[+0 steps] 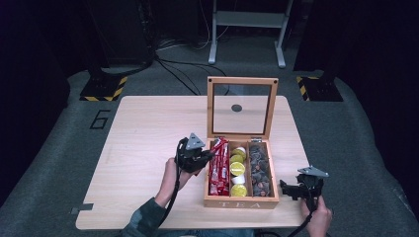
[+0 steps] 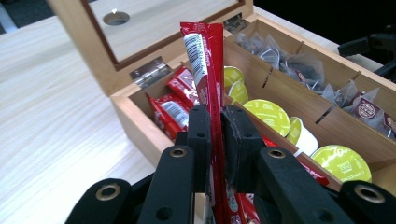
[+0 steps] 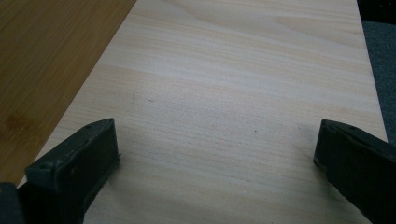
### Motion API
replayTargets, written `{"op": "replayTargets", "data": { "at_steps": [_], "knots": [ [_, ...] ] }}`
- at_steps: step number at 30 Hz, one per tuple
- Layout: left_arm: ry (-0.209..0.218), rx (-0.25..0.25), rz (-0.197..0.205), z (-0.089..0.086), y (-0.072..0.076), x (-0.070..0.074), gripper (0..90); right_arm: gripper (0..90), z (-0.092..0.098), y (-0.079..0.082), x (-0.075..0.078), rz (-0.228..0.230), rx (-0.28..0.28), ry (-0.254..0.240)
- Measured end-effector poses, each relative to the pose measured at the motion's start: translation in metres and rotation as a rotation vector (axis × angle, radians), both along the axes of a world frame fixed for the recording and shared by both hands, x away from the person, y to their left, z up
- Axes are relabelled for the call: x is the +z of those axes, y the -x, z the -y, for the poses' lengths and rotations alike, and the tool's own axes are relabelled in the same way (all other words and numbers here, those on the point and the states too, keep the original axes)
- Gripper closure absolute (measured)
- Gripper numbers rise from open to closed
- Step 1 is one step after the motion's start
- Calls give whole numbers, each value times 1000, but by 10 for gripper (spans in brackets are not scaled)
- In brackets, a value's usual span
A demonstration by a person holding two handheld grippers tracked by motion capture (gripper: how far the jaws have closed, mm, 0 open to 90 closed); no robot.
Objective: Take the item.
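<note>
A wooden tea box stands open on the table, its glass lid upright. Its left compartment holds red stick packets, the middle one yellow-lidded capsules, the right one tea bags. My left gripper is at the box's left wall, shut on one red stick packet that rises upright between its jaws over the left compartment. My right gripper hovers just right of the box, jaws wide open with bare table between the fingers.
The pale wooden table has free surface left of the box and a narrow strip on its right. The box's side wall lies close by the right gripper. Grey floor and stand legs lie beyond.
</note>
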State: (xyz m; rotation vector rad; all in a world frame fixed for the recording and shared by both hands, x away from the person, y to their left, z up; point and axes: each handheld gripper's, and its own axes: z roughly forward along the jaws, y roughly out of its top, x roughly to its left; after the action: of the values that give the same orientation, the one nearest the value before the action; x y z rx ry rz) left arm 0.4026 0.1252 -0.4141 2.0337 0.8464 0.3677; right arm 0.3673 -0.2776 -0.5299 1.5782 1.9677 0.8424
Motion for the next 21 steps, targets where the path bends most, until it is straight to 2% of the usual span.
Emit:
{"op": "replayTargets", "data": {
  "at_steps": [5, 7, 21],
  "knots": [
    [8, 12, 18, -10, 1, 3, 809, 0, 0, 0, 0, -4, -1, 1],
    [7, 10, 13, -14, 2, 4, 809, 0, 0, 0, 0, 0, 0, 0],
    [21, 64, 45, -40, 4, 7, 808, 0, 0, 0, 0, 0, -1, 0]
  ]
}}
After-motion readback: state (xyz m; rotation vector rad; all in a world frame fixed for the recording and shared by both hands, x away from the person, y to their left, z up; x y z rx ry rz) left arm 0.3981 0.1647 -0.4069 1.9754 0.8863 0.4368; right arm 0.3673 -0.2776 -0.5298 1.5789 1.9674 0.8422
